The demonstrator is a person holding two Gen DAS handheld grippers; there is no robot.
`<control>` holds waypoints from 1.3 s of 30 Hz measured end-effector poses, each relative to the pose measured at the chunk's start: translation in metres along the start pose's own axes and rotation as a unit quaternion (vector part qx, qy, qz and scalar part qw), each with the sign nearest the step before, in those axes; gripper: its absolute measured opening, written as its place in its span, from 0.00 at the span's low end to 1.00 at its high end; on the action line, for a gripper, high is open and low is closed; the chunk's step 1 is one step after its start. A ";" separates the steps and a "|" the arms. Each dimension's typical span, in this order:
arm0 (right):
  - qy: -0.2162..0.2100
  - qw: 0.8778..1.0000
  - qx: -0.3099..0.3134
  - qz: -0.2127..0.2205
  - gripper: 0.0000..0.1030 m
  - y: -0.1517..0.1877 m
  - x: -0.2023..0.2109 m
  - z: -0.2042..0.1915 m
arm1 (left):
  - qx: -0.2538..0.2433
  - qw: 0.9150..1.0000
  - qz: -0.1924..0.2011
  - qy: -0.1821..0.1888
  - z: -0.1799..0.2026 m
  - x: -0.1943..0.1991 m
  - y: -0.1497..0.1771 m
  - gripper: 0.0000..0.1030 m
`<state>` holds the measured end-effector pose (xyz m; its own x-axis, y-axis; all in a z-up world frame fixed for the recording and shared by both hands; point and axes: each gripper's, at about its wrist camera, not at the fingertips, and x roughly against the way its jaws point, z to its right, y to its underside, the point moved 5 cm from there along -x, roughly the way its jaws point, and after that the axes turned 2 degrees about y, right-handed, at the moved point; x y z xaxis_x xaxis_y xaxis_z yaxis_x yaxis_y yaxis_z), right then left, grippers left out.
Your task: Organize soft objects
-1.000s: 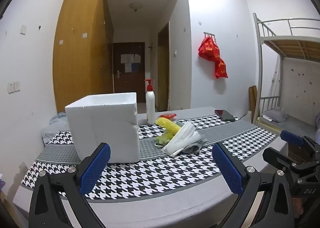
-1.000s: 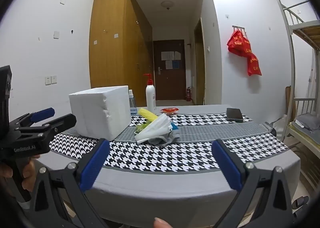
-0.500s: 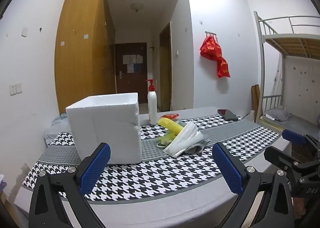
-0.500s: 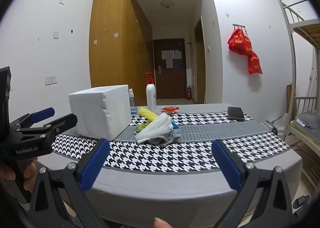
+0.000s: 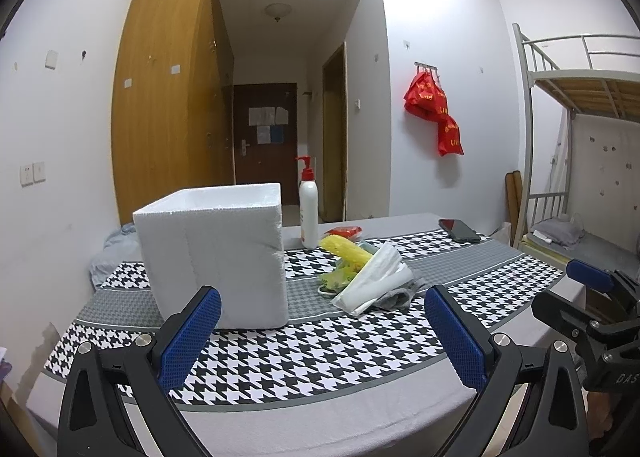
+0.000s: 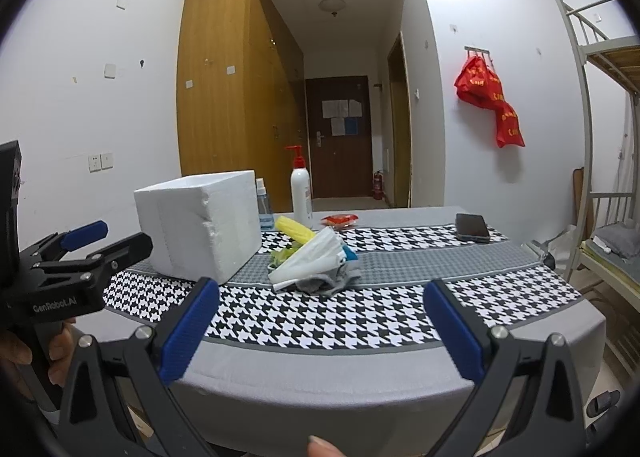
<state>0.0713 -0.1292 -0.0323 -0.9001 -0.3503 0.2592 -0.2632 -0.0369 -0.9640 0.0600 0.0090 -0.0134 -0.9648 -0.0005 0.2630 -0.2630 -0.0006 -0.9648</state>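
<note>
We hold both grippers at the near edge of the table (image 5: pixel 320 409), short of everything on it. Our left gripper (image 5: pixel 320 331) has its blue-padded jaws spread wide with nothing between them, and our right gripper (image 6: pixel 320 331) is spread just as wide and equally empty; in the left wrist view the right gripper appears at the far right edge, and in the right wrist view the left one appears at the far left, with a hand (image 6: pixel 24 353) wrapped around its handle. A black-and-white houndstooth cloth (image 5: pixel 304 353) with a grey band covers the tabletop. On it, toward the left, stands a white foam box (image 5: pixel 212 257), upright and open at the top. Just to the right of the box lies the pile of soft objects (image 6: pixel 316 261): a yellow piece (image 5: pixel 346 251) at the back, a white bundle (image 5: pixel 374 277) leaning over the front, a grey cloth (image 6: pixel 328 281) under it, and something green (image 6: pixel 284 255) on the box side. A small blue item peeks out on the right of the pile, though we cannot make out what it is. The pile sits near the box but apart from it. Behind the pile a white pump bottle (image 5: pixel 309 213) with a red top stands upright, a small clear spray bottle (image 6: pixel 264 209) stands beside the box, a red packet (image 6: pixel 340 219) lies flat, and a dark phone (image 6: pixel 472 227) rests toward the far right of the cloth.
</note>
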 end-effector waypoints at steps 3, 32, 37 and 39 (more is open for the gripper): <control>0.000 1.000 0.000 -0.001 1.00 0.000 -0.001 0.000 | 0.002 1.000 -0.001 0.001 -0.002 -0.001 -0.001 0.99; 0.009 1.000 -0.003 -0.011 1.00 -0.017 -0.024 -0.007 | 0.001 1.000 -0.004 0.008 -0.008 -0.020 -0.012 0.99; 0.009 1.000 -0.002 -0.013 1.00 -0.016 -0.022 -0.002 | 0.002 1.000 -0.002 0.010 -0.006 -0.021 -0.013 0.99; 0.009 1.000 -0.003 -0.012 1.00 -0.015 -0.022 -0.001 | 0.000 1.000 -0.003 0.010 -0.005 -0.021 -0.013 0.99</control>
<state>0.0947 -0.1204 -0.0234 -0.8998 -0.3320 0.2832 -0.2870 -0.0385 -0.9571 0.0839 0.0140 -0.0064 -0.9629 0.0201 0.2690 -0.2691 -0.0015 -0.9631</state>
